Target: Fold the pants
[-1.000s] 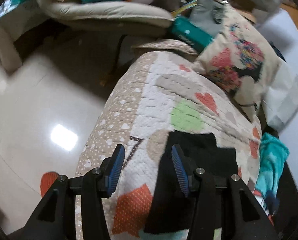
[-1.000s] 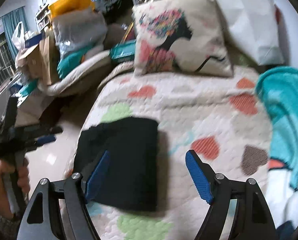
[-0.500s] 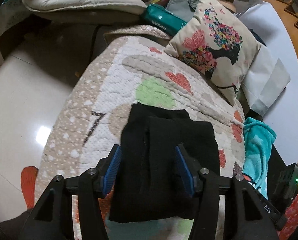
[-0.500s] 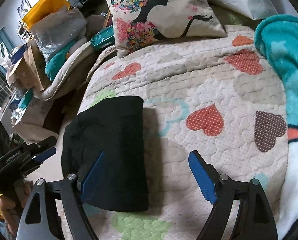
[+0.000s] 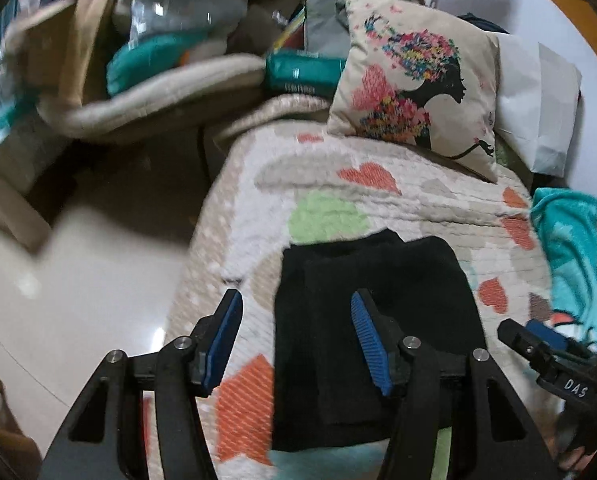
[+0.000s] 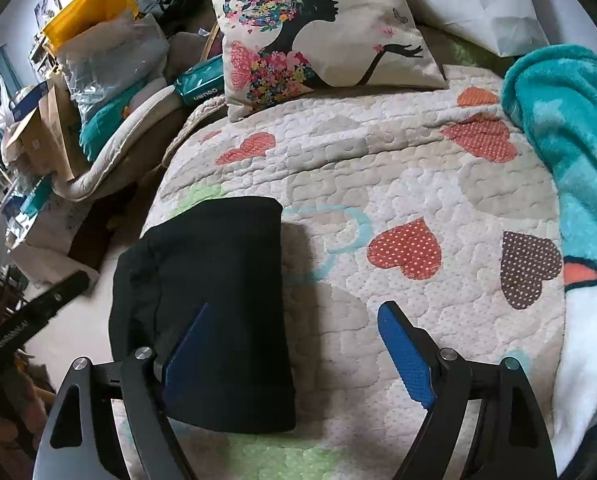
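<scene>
Ahead of our spread left gripper [image 5: 296, 338] and right gripper [image 6: 292, 352]: pants [image 6: 214, 292], folded compact. Fold judged finished; next, withdraw.

the pants [image 6: 214, 292] are matt black cloth, soft and slightly fuzzy. the quilt [image 6: 398, 168] is stitched, bumpy cotton-like cloth. the blanket [image 6: 570, 120] looks plush and fleecy. the floor [image 5: 78, 280] is glossy and smooth. gripper pads [image 6: 404, 354] are ribbed blue.
</scene>
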A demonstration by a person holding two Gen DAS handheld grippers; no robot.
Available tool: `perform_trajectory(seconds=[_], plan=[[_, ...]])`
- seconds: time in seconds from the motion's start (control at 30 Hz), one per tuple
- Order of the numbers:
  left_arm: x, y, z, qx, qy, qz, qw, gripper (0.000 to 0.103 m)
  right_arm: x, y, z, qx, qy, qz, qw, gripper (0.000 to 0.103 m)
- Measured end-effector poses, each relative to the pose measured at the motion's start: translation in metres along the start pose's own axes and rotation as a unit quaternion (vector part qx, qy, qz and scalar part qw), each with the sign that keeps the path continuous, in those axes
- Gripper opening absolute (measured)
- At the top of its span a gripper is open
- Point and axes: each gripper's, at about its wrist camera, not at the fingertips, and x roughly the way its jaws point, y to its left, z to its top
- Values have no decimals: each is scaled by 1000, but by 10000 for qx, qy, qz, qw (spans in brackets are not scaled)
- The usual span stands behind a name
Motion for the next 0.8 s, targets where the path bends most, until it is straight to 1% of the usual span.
perform_trajectory(seconds=[0.13,0.23,0.57,0.8], plan=[[-10,-7,0,261,-281,150,9991,60,-3,0,1,34,-53,3,10000,88],[-12,-11,-2,379,-362,209,9984,61,-4,-1,1,29,-95,-37,9999,88],[-7,-13,-4,307,-193,93,9993,61,-2,-6,-1,121,-80,-30,9999,88],[1,-9,-6,184,22,-17,9998,61,-1,-7,-1,125,-21,-23,9999,88]])
